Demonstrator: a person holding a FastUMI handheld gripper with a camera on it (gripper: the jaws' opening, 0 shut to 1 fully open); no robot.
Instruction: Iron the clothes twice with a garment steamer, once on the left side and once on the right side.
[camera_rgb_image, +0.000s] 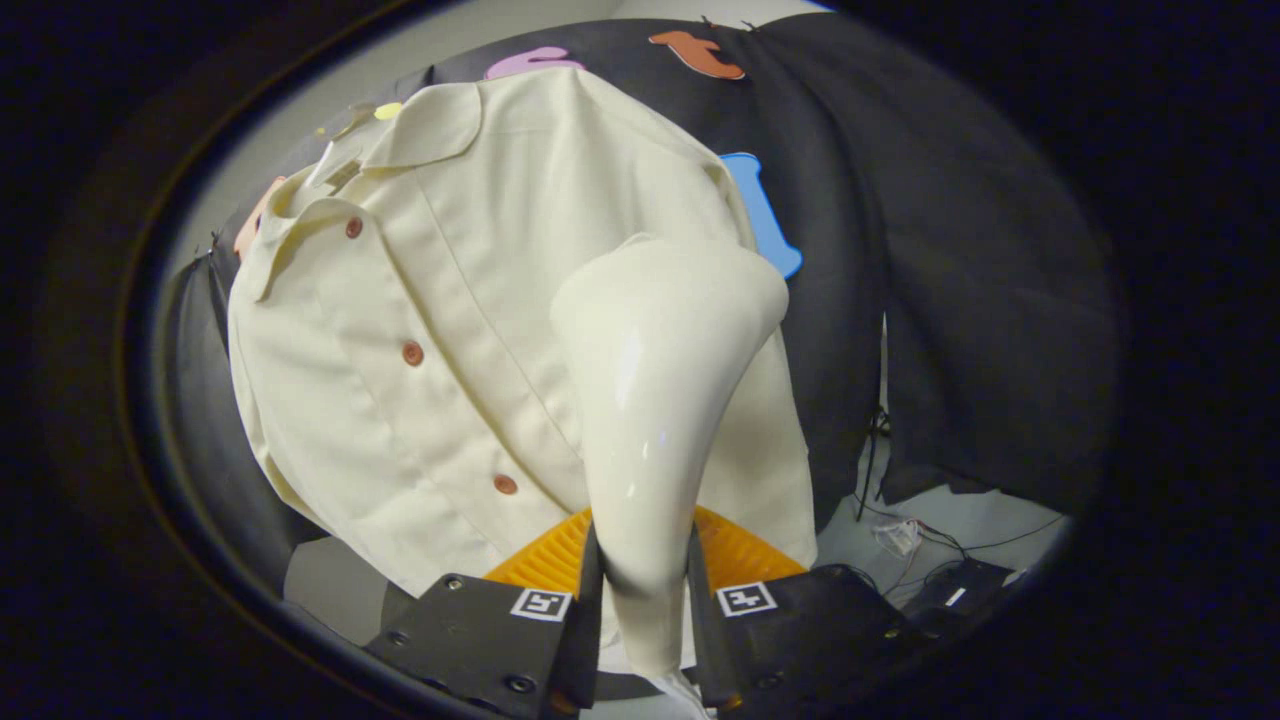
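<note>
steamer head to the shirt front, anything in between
Nothing visible does. The gripper is shut on the garment steamer, both fingers pressing its handle. Its wide head sits right up against the cream button-up shirt, on the panel beside the button placket. No cable, hanger or hand crosses between them.

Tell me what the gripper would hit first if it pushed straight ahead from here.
The gripper is shut on the garment steamer, whose head seems to point at the cream shirt. The steamer head would likely meet the shirt's front first; how close it already is can't be judged.
</note>
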